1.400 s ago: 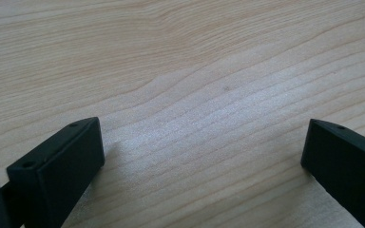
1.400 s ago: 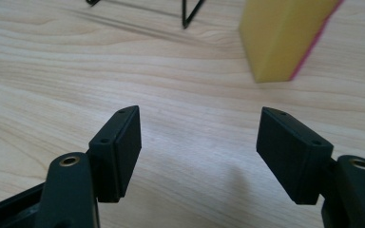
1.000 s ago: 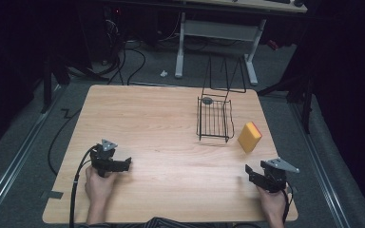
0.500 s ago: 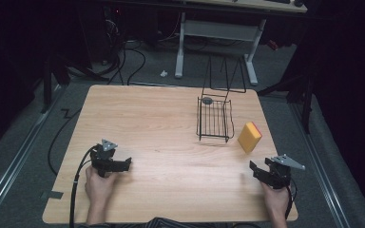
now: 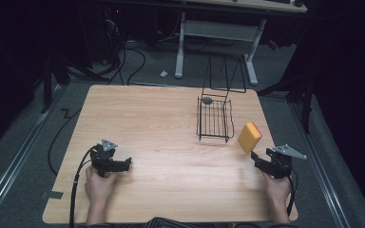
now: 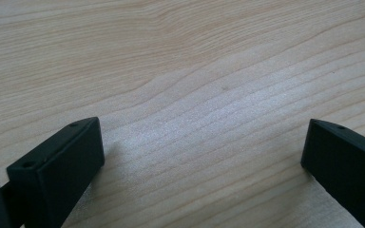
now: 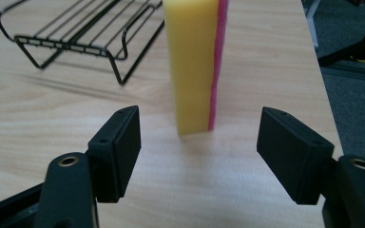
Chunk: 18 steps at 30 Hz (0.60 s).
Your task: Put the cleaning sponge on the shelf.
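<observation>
**Sponge on edge, right jaws lined up to take it**

Your left gripper [image 5: 123, 165] rests low over the pale wooden table [image 5: 147, 123] at its near left, jaws spread wide with only bare grain between them; nothing there needs your attention. Past the middle stands the black wire rack [image 5: 215, 118], with a small grey round piece [image 5: 207, 100] at its far corner. Just right of the rack, the yellow sponge with a pink scouring face [image 7: 196, 61] stands upright on its narrow edge, apart from the wires. Your right gripper [image 7: 198, 147] sits just short of it, jaws wide and nothing held.

Expect the sponge to be light, soft and easily tipped. Close across its broad yellow and pink faces, about mid-height, and gently: it will likely compress before it grips.
</observation>
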Motion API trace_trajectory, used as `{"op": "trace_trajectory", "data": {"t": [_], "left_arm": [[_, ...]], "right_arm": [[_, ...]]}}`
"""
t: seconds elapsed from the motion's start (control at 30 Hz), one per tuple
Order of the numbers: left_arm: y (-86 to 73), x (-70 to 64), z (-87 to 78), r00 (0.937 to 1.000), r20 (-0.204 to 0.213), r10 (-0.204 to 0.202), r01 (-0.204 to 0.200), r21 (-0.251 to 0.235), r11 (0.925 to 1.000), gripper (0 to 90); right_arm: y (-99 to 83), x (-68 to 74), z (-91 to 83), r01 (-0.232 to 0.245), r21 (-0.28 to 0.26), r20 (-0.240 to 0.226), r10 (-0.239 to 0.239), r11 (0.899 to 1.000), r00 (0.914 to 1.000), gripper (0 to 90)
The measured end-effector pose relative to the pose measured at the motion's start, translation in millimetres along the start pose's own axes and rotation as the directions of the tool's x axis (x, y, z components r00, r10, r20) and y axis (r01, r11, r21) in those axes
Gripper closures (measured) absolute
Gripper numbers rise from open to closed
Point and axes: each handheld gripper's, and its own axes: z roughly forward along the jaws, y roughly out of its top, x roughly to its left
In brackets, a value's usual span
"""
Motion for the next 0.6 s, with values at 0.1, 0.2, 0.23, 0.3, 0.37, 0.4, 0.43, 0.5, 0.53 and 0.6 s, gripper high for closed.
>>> {"op": "trace_trajectory", "data": {"t": [0.1, 0.2, 0.23, 0.3, 0.37, 0.4, 0.43, 0.5, 0.53, 0.6], "left_arm": [[0.0, 0.0, 0.0, 1.0, 0.0, 0.0, 0.0, 0.0, 1.0, 0.8], [0.0, 0.0, 0.0, 1.0, 0.0, 0.0, 0.0, 0.0, 1.0, 0.8], [0.0, 0.0, 0.0, 1.0, 0.0, 0.0, 0.0, 0.0, 1.0, 0.8], [0.0, -0.1, 0.0, 1.0, 0.0, -0.001, 0.001, -0.001, 1.0, 0.8], [0.0, 0.0, 0.0, 1.0, 0.0, 0.0, 0.0, 0.0, 1.0, 0.8], [0.0, -0.1, 0.0, 1.0, 0.0, 0.0, 0.0, 0.0, 1.0, 0.8], [0.0, 0.0, 0.0, 1.0, 0.0, 0.0, 0.0, 0.0, 1.0, 0.9], [0.0, 0.0, 0.0, 1.0, 0.0, 0.001, -0.001, 0.0, 1.0, 0.9], [0.0, 0.1, -0.2, 1.0, 0.001, 0.003, -0.003, 0.002, 1.0, 0.8], [0.0, 0.0, 0.0, 1.0, 0.001, 0.001, -0.001, 0.0, 1.0, 0.8]], "right_arm": [[7.4, 0.0, 5.0, 0.006, 0.0, -0.006, -0.006, 1.0, 1.0, 31.9], [13.1, 0.7, 10.4, 0.01, -0.003, -0.005, -0.011, 1.0, 0.9999, 32.0], [15.7, 0.9, 14.3, 0.004, 0.0, -0.01, -0.004, 1.0, 0.9999, 32.2], [16.7, 0.4, 16.3, 0.011, 0.0, -0.01, -0.011, 1.0, 0.9999, 32.3], [18.8, 0.9, 21.4, 0.006, 0.0, -0.012, -0.006, 1.0, 0.9999, 33.1], [18.8, 0.9, 21.4, 0.006, 0.0, -0.012, -0.006, 1.0, 0.9999, 33.1], [19.2, 0.8, 22.9, 0.008, 0.003, -0.011, -0.008, 1.0, 0.9999, 33.1], [20.2, 0.9, 26.8, 0.007, 0.012, -0.012, -0.007, 1.0, 0.9999, 33.4], [20.7, 0.5, 28.2, 0.012, 0.012, -0.012, -0.012, 1.0, 0.9999, 33.7], [22.4, 0.7, 32.2, 0.012, 0.013, -0.012, -0.012, 1.0, 0.9999, 34.5]]}}
